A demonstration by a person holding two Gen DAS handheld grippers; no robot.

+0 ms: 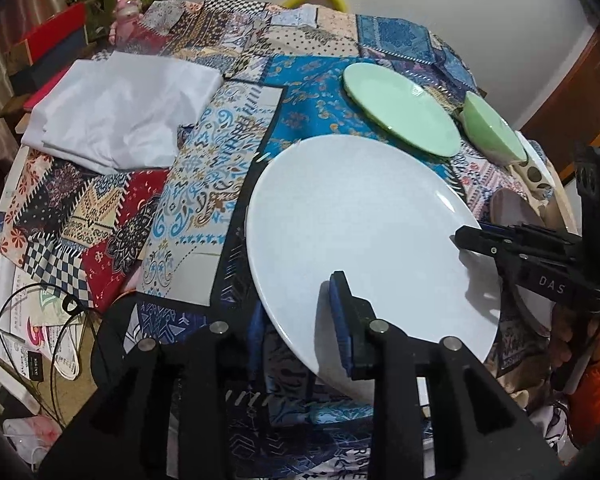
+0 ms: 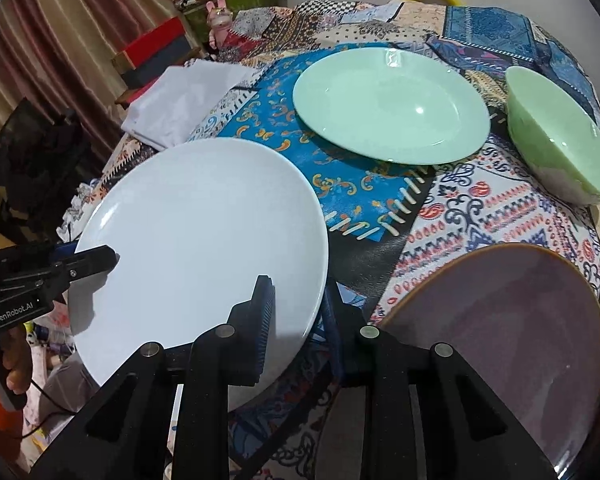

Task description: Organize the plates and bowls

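Clamped on the near rim of the white plate (image 1: 360, 232) from opposite sides: left gripper (image 1: 300, 316), right gripper (image 2: 300, 312). Beside it, purple plate (image 2: 508, 320). Farther back on the patchwork cloth (image 2: 480, 216), green plate (image 2: 388, 104) and green bowl (image 2: 556, 136).

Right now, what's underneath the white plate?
The patchwork tablecloth shows around the white plate, held at its rim by both grippers. Anything directly beneath is hidden.
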